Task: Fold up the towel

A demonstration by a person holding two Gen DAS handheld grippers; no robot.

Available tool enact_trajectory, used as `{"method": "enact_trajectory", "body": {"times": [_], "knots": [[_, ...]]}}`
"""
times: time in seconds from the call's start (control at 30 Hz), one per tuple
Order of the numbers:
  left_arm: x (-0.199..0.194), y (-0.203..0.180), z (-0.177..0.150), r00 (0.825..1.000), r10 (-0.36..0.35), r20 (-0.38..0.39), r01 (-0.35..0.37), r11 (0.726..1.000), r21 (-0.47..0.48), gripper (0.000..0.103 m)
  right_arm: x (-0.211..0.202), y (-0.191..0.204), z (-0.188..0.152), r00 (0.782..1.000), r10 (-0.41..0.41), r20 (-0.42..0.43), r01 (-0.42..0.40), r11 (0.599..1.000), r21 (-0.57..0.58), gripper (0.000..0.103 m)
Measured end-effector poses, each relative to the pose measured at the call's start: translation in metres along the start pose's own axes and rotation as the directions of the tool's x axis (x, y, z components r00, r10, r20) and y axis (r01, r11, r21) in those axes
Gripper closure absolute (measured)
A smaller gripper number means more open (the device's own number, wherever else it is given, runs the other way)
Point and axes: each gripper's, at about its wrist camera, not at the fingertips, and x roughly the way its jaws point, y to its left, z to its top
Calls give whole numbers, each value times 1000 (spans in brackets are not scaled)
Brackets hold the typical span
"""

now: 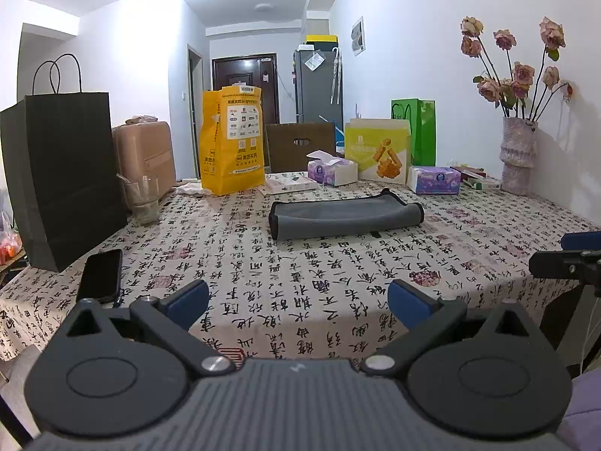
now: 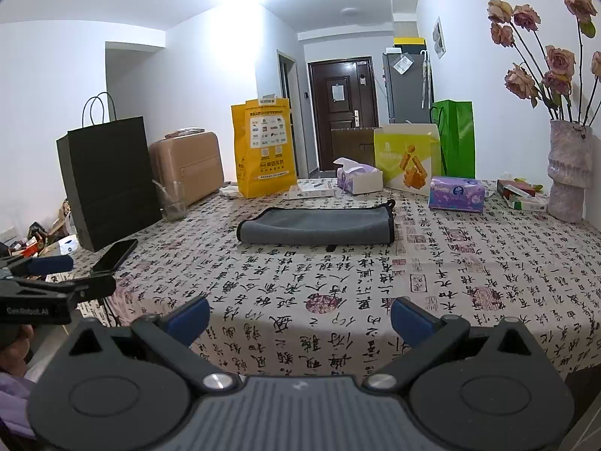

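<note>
the grey towel (image 1: 343,218) lies folded into a long, flat rectangle with dark trim, out toward the middle of the table (image 1: 263,263), which is covered by a cloth printed with black calligraphy. in the right wrist view the towel (image 2: 317,230) sits straight ahead, its long side across the view, with a small dark tab poking out from under its near edge.

both tongs hang back at the near edge of the table, well apart from the towel. the left gripper (image 1: 298,302) is released, its 2 blue-padded fingers spread wide with nothing between them. the right gripper (image 2: 300,315) is spread the same way and grasps nothing. each one also shows in the other's camera, at the side edge of the view.

behind the towel stand a yellow bag (image 1: 231,141), 2 tissue packs (image 1: 332,169) and a lime snack box (image 1: 377,150), with a green bag (image 1: 415,131) further back. a vase of dried roses (image 1: 518,154) stands at the far right by the wall. on the left are a black paper bag (image 1: 62,173), a clear glass (image 1: 142,197) beside it, and a dark phone (image 1: 100,276) lying flat near the table's front left corner.
</note>
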Motion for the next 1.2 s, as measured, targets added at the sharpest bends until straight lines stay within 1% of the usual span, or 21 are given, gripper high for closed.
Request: {"method": "enact_trajectory", "body": {"times": [0.2,1.2], "knots": [[-1,-1,1,1000,-9,9,9,1000,15,0,0,0,0,1000,-2,-1,2,1000,1,0],[-3,-3,1,1000,-3,14,3,1000,14,0,2,-1,-2,1000,-2,-4,2,1000,6,0]]}}
